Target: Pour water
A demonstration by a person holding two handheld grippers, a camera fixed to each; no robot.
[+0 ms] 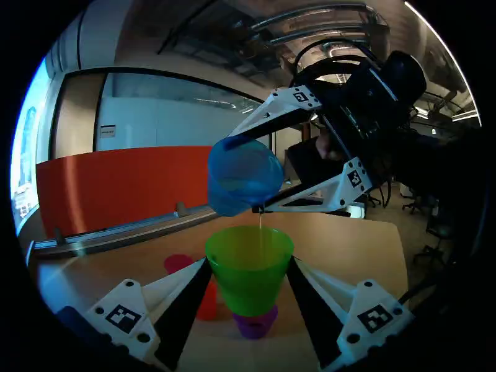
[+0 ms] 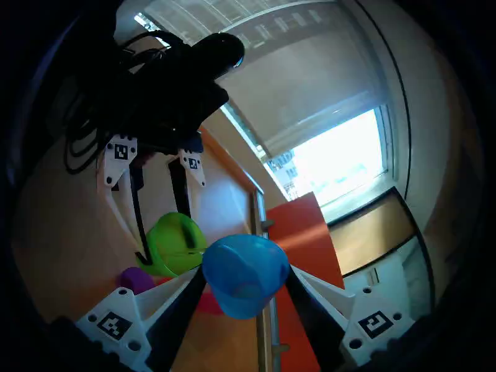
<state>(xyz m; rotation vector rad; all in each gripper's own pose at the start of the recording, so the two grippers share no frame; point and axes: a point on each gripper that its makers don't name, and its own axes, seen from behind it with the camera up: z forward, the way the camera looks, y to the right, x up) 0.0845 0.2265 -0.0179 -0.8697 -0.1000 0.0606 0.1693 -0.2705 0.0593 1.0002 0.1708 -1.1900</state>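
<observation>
My left gripper is shut on a green cup, held upright above the wooden table. My right gripper is shut on a blue cup, tipped over the green one. A thin stream of liquid falls from the blue cup's lip into the green cup. In the right gripper view the blue cup sits between my right gripper's fingers, with the green cup just beyond it, clamped by the left gripper.
A purple cup stands on the table right under the green cup, and a red cup and a pink one stand to its left. An orange wall panel and a metal rail run behind the table.
</observation>
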